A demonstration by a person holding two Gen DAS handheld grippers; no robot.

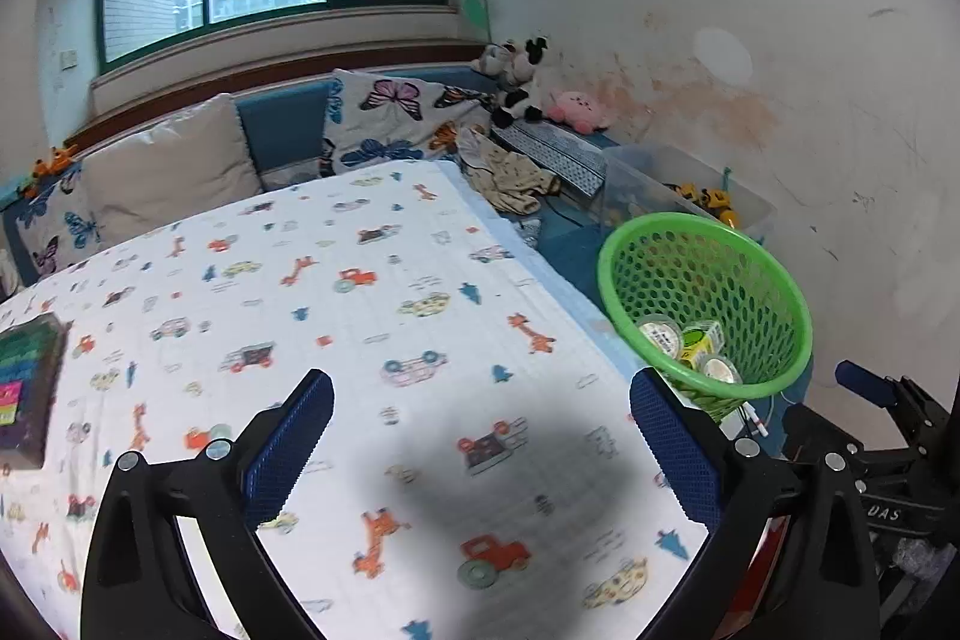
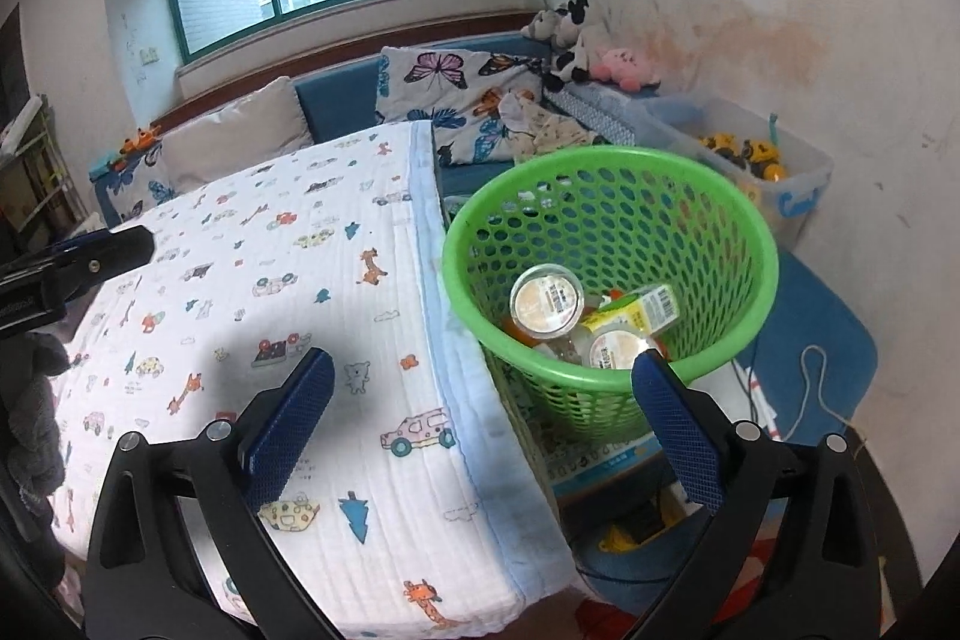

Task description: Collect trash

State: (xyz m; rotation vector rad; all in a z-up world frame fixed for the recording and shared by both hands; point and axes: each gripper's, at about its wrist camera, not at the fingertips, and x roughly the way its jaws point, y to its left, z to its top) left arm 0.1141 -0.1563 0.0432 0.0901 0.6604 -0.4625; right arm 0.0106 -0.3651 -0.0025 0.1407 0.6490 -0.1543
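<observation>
A green perforated basket [image 2: 606, 220] stands beside the table's right edge; it also shows in the left wrist view [image 1: 702, 304]. Inside lie two round sealed cups [image 2: 546, 301] and a yellow-green carton [image 2: 636, 310]. My right gripper [image 2: 483, 376] is open and empty, over the table edge just in front of the basket. My left gripper [image 1: 480, 400] is open and empty above the white printed tablecloth [image 1: 336, 292]. The other gripper shows at the right edge of the left wrist view [image 1: 870, 382] and at the left edge of the right wrist view [image 2: 78, 262].
A dark box with coloured stripes [image 1: 27, 388] lies at the table's left edge. Behind are a blue sofa with cushions [image 1: 288, 130], plush toys [image 1: 540, 94] and a clear bin of toys [image 2: 744, 154]. Cables and a blue mat [image 2: 822, 340] lie on the floor.
</observation>
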